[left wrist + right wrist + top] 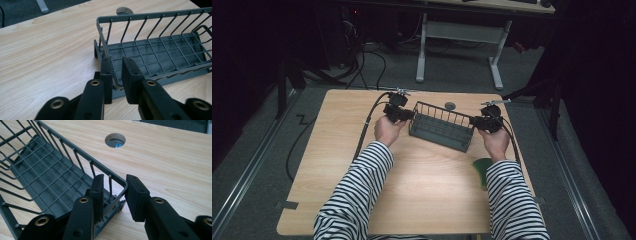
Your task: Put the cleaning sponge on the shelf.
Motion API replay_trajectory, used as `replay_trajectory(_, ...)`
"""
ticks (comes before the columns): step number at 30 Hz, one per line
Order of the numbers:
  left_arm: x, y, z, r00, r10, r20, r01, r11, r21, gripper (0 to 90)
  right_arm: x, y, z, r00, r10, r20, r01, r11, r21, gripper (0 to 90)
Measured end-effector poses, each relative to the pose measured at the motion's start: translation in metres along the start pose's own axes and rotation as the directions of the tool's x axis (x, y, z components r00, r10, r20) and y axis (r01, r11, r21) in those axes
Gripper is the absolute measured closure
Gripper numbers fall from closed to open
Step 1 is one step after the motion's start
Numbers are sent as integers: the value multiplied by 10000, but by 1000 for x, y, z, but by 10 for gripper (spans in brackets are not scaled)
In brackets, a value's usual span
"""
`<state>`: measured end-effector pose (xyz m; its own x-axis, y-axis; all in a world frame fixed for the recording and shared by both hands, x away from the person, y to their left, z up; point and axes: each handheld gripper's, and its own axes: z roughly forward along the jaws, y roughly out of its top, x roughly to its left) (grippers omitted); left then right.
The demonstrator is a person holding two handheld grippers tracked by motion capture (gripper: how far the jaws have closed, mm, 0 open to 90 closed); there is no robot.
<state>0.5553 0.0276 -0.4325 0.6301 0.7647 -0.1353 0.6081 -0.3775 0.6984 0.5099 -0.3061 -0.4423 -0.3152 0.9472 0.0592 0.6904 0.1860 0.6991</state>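
The grey wire basket [442,126], standing toward 12 o'clock on the worktop [422,185], is being straddled at both end rims by the left tool [115,72] and right tool [113,192], jaws apart, probably for a balanced lift.

Left gripper [400,114] and right gripper [482,122], fingers [130,75] parted

We see a dark grey wire basket [441,127] on a light wood surface [412,185], black jaws, black-and-white striped sleeves [357,195], and something green [482,167].
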Motion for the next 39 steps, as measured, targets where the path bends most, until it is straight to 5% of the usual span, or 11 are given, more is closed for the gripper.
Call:
replay_trajectory(9, 3, -6, -5, 9991, -273, 325, 273, 9996, -2, 843, 1, -2, -4, 9993, 145, -336, -139, 9998, 153, 702)
replay_trajectory(19, -1, -17, -20, 9985, 495, 239, -500, 9985, 215, 840, 19, -10, -16, 9971, -576, -491, 607, 9961, 641, 691)
replay_trajectory(26, 3, -33, -33, 9984, 232, 514, -234, 9997, 29, 844, 26, -20, -24, 9919, -386, -1207, 461, 9971, 600, 680)
replay_trajectory(31, 1, -47, -44, 9981, 242, 572, -236, 9997, -113, 844, 41, -26, -32, 9894, -868, -1162, 961, 9924, 772, 676)
replay_trajectory(39, -5, -68, -60, 9969, 333, 717, -312, 9990, -311, 842, 50, -43, -45, 9820, -718, -1745, 827, 9950, 559, 666)
